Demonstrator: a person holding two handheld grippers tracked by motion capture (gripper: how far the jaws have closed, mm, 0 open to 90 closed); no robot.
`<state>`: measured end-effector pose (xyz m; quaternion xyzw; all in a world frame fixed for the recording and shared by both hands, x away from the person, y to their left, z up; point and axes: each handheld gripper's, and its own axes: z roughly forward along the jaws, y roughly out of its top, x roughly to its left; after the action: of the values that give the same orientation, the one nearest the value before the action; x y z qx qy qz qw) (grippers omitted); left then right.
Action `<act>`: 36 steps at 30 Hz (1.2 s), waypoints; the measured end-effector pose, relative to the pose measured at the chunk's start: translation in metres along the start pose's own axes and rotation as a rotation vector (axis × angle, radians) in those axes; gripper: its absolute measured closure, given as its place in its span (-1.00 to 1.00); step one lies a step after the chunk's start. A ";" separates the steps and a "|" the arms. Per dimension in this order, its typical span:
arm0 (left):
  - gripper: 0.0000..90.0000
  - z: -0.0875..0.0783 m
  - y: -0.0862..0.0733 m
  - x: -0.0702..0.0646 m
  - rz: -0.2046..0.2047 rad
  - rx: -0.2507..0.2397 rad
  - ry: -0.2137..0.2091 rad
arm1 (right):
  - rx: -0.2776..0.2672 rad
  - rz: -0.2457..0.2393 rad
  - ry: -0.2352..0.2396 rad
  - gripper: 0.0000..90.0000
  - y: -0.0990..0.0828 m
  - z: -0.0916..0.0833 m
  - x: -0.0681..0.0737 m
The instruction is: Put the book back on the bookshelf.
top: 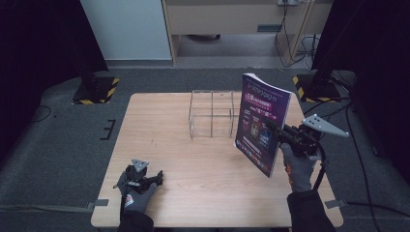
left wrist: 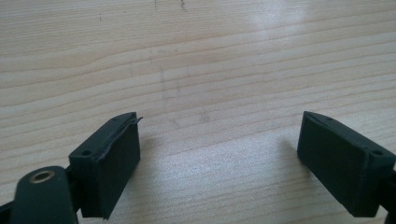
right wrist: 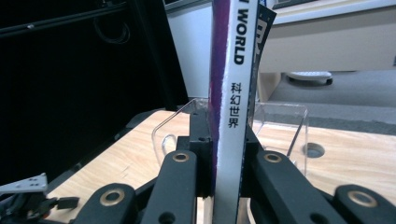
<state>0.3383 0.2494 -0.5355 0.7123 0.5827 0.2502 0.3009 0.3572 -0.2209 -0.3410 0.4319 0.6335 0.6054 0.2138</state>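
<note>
Gripping a magazine (top: pixel 263 123) by its spine, the right gripper (top: pixel 275 129) is holding it upright and clear above the table (top: pixel 159 121), over the right half, near the right edge. Its jaws are pinching the magazine from both sides; in the right gripper view the white spine (right wrist: pixel 232 140) is standing vertical between the two black jaws of the right gripper (right wrist: pixel 229 186), printed with "WORLD" and some characters. The purple cover is facing left in the high view, tilting a little with the top leaning toward the far edge. A clear acrylic rack (top: pixel 212 112) with open compartments is sitting on the table near the far edge, about mid-width, just left of the magazine; the same rack (right wrist: pixel 280 126) is showing behind the spine in the right gripper view. Whether the magazine is touching the rack, cannot tell. A gloved hand (top: pixel 300 169) is carrying the right gripper, its grey three-cornered plate (top: pixel 325 125) pointing right.

The left gripper (top: pixel 157 176) is lying low near the near left corner of the table, held by the other gloved hand (top: pixel 138 191). Its jaws are spread wide with nothing between them, just bare wood grain under the left gripper (left wrist: pixel 219 154) in its own view.
</note>
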 end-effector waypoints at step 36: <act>-0.76 0.000 0.000 0.000 0.004 0.004 -0.006 | -0.040 -0.024 -0.112 0.84 0.029 0.041 -0.018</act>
<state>0.3385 0.2491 -0.5355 0.7148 0.5807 0.2477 0.3007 0.4079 -0.2150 -0.3247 0.4530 0.6133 0.5904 0.2647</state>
